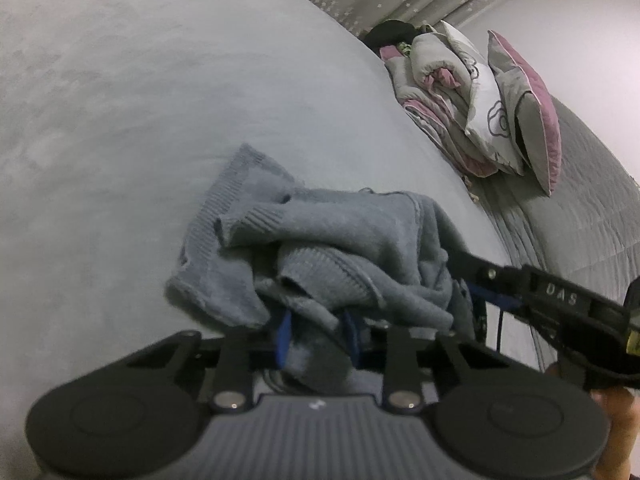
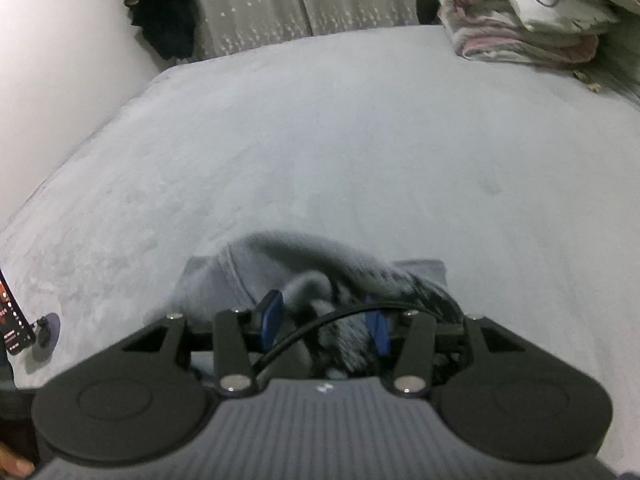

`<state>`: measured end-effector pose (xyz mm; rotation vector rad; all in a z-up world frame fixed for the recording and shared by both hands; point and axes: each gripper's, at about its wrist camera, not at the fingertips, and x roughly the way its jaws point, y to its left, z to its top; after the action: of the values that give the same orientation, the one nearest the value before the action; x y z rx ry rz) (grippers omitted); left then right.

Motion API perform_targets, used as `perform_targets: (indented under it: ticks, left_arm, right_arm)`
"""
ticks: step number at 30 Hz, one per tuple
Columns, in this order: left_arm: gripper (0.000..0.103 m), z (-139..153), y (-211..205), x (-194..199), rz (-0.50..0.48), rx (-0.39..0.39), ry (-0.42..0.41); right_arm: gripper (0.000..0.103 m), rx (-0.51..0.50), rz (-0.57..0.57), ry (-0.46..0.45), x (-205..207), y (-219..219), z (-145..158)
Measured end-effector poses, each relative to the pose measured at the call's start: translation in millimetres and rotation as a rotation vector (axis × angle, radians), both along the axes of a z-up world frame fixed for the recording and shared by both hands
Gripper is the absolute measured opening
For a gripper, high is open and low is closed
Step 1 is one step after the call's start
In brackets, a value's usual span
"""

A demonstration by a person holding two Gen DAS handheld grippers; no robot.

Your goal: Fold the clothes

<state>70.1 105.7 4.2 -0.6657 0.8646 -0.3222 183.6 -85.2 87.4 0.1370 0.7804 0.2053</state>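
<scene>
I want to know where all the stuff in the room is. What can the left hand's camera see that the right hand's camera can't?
Only the left wrist view shows the pink and grey pillow standing against the bedding, and the right gripper reaching in from the side.

Only the right wrist view shows a phone on a small stand at the bed's edge and dark clothes hanging by the wall.

Both show the grey-blue sweater, crumpled, between the gripper fingers, the pale bed cover, the starry curtain and the folded bedding pile.

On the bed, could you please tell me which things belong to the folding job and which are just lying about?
Job:
crumpled blue-grey knitted sweater
left tool
right tool

Lying about:
grey-and-pink pillow
folded grey-pink quilt
dark hanging garment
phone on stand
</scene>
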Motion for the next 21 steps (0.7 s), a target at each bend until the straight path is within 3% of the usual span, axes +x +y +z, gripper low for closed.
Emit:
perform_targets:
  ticks: [8, 13, 14, 15, 17, 21]
  left_arm:
    - [0.015, -1, 3, 2, 0.009, -0.007, 0.005]
    - [0.008, -1, 2, 5, 0.010, -0.004, 0.000]
    - [0.007, -1, 2, 6, 0.011, -0.007, -0.001]
    - [0.007, -1, 2, 6, 0.012, -0.008, -0.002]
    - [0.006, -1, 3, 6, 0.019, -0.013, -0.007]
    - [0.005, 2, 11, 5, 0.047, -0.039, -0.025]
  right_arm:
    - [0.053, -0.110, 0.146, -0.019, 17, 35, -8]
    - [0.052, -0.170, 0.180, -0.013, 29, 51, -23]
    - [0.049, -0.185, 0.184, -0.012, 30, 53, -26]
    - [0.035, -0.199, 0.189, -0.014, 30, 55, -30]
    - [0.017, -0.230, 0.192, -0.035, 28, 56, -35]
    - [0.009, -0.199, 0.113, -0.085, 27, 39, -29]
